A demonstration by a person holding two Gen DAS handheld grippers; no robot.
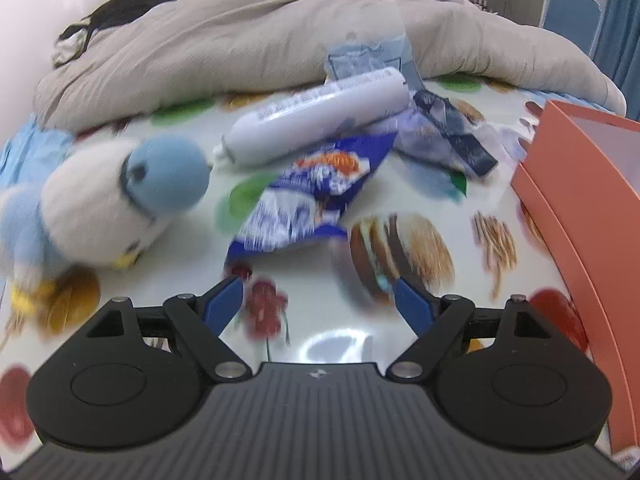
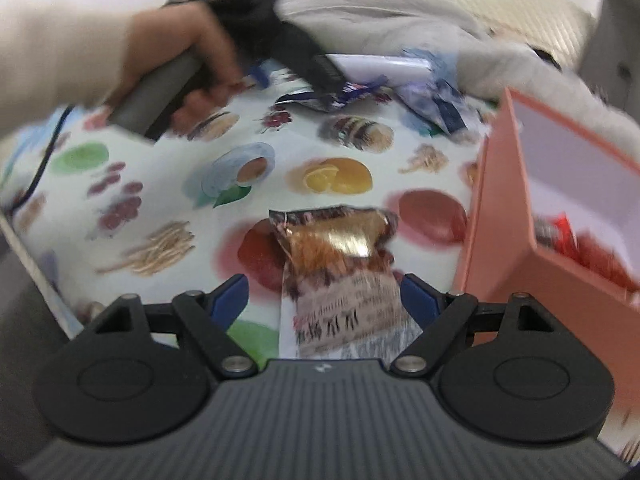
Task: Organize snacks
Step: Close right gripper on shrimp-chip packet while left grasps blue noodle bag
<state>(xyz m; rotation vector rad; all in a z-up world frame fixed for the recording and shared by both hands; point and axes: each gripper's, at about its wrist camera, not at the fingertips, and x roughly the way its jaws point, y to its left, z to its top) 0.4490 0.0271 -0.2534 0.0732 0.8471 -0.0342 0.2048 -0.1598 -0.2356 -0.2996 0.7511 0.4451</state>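
In the left wrist view my left gripper (image 1: 319, 302) is open and empty above the food-print cloth (image 1: 460, 208). Just ahead of it lies a blue snack bag (image 1: 308, 196). Behind that are a white tube-shaped pack (image 1: 316, 116) and crumpled dark blue and clear wrappers (image 1: 440, 132). In the right wrist view my right gripper (image 2: 324, 300) is open. A brown snack packet (image 2: 340, 264) lies flat on the cloth between its fingers, with a gap at the left pad. The orange box (image 2: 496, 208) stands at the right with red packets (image 2: 592, 252) inside.
A blue and white plush bird (image 1: 112, 200) lies at the left. A grey quilt (image 1: 240, 40) is heaped along the back. The orange box (image 1: 580, 208) walls off the right side. A person's hand (image 2: 180, 52) holds the other gripper at the far left.
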